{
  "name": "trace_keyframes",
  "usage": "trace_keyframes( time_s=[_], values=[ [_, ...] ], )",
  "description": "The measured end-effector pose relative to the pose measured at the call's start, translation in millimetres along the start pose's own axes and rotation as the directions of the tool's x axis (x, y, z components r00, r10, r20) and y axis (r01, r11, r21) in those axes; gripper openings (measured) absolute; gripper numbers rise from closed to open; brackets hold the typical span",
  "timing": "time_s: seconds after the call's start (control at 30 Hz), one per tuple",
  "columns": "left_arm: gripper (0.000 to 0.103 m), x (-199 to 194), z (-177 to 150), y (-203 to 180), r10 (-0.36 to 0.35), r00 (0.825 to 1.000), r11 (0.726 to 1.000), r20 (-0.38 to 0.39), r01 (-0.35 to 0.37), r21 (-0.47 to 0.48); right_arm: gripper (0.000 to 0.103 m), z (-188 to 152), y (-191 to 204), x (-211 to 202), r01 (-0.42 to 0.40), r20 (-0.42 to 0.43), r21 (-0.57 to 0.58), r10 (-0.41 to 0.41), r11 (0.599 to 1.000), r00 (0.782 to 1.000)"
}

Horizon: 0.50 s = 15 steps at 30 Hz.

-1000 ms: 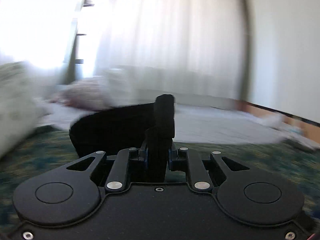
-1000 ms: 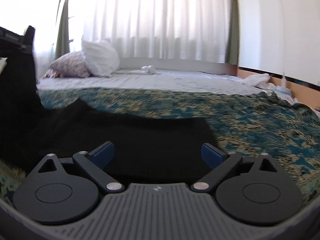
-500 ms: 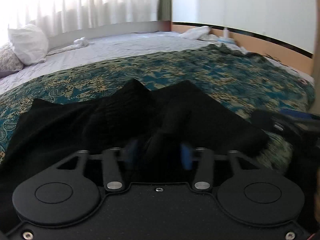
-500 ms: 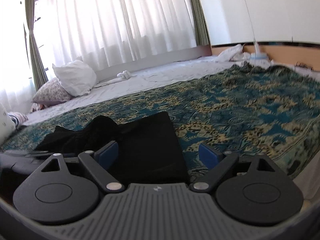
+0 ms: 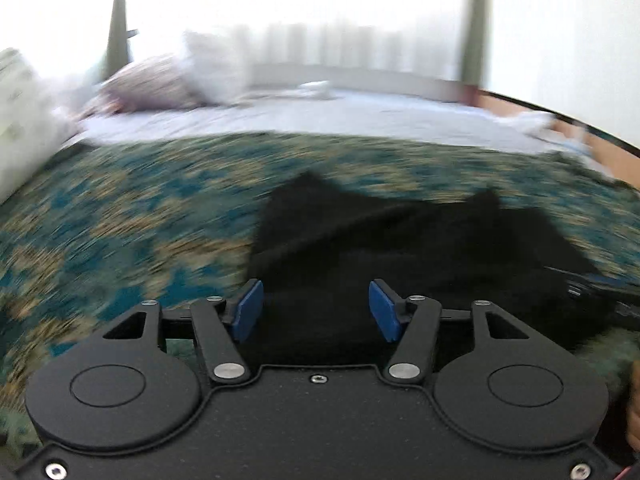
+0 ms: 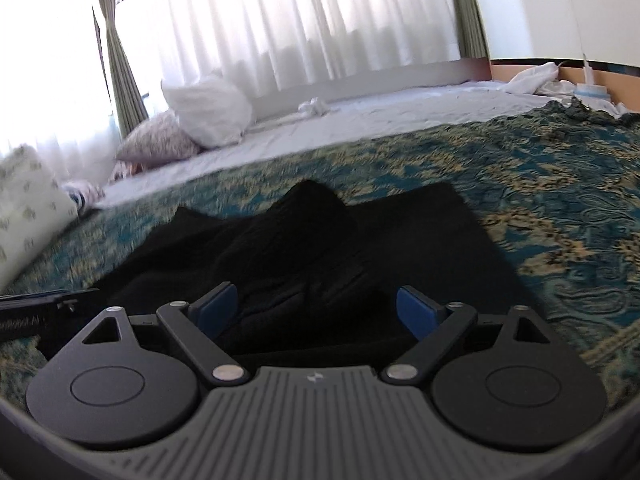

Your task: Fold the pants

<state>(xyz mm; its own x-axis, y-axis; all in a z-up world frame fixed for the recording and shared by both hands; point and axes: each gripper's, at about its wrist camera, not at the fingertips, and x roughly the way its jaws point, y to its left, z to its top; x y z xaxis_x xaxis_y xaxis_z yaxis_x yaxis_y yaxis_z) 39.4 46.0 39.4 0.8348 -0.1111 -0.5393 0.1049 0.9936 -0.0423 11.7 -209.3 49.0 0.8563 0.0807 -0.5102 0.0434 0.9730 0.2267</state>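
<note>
The black pants lie bunched on the teal patterned bedspread, in front of both grippers. My left gripper is open and empty, its blue pads just over the near edge of the cloth. In the right wrist view the pants lie in a loose folded heap with raised peaks. My right gripper is open and empty over the near edge of the heap. The left view is blurred.
White and patterned pillows lie at the far left of the bed on a white sheet. Curtains hang behind. White cloth and a bottle sit far right. The other gripper shows at the left edge.
My left gripper was shut on the lifted pants, carried them over to the right, and has opened and let go. The pants now lie folded over. The right gripper stayed open.
</note>
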Motion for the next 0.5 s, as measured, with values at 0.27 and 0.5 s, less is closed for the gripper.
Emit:
trace_keyframes(
  time_s=[0.27, 0.5],
  values=[
    [0.059, 32, -24, 17, 0.058, 0.998, 0.998, -0.028, -0.059, -0.035, 0.094, -7, 23, 30, 0.088, -0.052, -0.055, -0.091, 0.995, 0.995],
    [0.059, 33, -29, 18, 0.048, 0.999, 0.998, -0.009, -0.048, -0.046, 0.071, -3, 37, 46, 0.079, -0.05, -0.089, -0.084, 0.993, 0.995]
  ],
)
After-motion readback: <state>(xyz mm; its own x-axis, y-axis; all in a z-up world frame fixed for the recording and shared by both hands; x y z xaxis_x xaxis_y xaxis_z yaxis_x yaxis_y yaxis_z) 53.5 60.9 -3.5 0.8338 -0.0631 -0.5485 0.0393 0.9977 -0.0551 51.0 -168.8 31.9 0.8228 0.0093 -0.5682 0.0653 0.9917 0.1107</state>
